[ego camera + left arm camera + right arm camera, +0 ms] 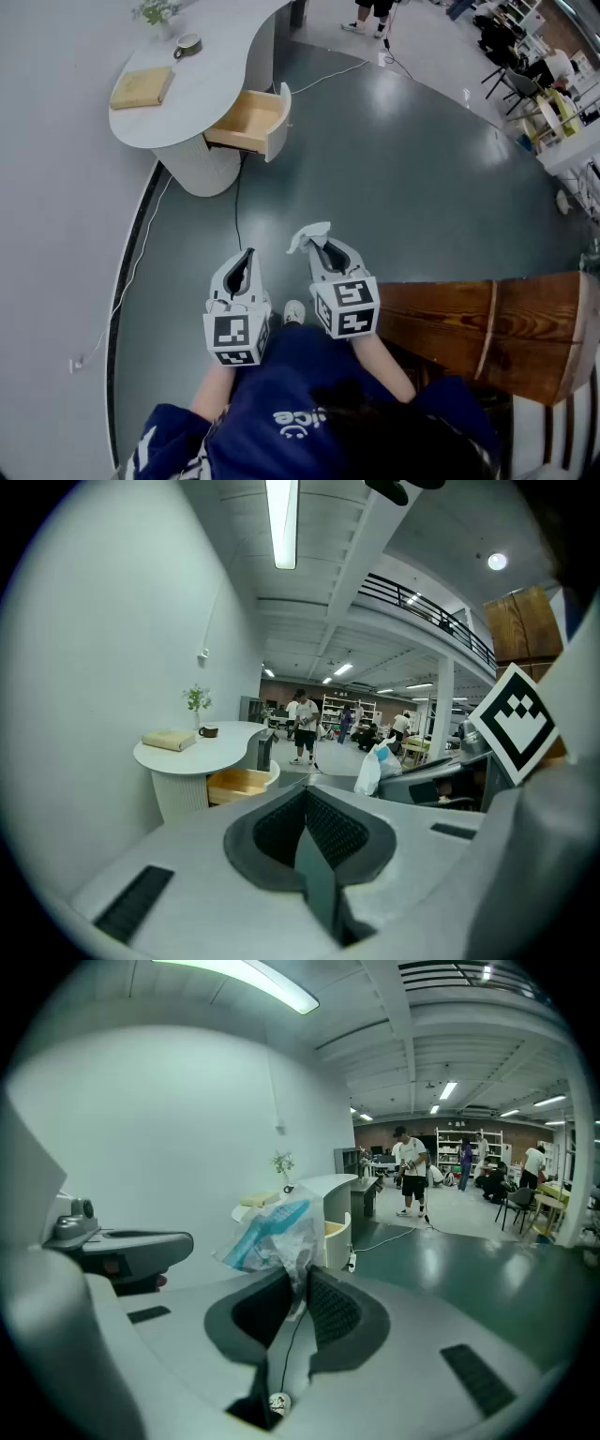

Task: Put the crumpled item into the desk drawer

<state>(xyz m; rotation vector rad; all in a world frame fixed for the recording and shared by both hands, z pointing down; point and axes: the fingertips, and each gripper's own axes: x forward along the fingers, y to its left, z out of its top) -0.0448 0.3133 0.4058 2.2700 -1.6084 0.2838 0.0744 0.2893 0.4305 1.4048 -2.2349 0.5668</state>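
**Bag in the claw, drawer open, the walk across yet to come**

The right gripper pinches a crumpled white-and-blue plastic bag. Its jaws are pressed onto the lower fold of the bag, and the rest of the bag puffs out above and beyond the tips. In the head view the bag shows as a small pale tuft at the far end of that gripper, held in the air above the dark grey floor close in front of the person.

The left gripper hangs just beside it on the left. Its jaws are pressed together with nothing between them.

The white round-edged desk stands far off to the left, well apart from both grippers. Its pale wooden drawer is already pulled out towards the right and looks empty. A flat tan block and a small cup lie on the desk top.

By my reading the pick-up is done and the drawer needs no opening. What is left is to carry the bag across the open floor, lower it into the drawer and let the jaws part. Nothing has yet gone into the drawer.
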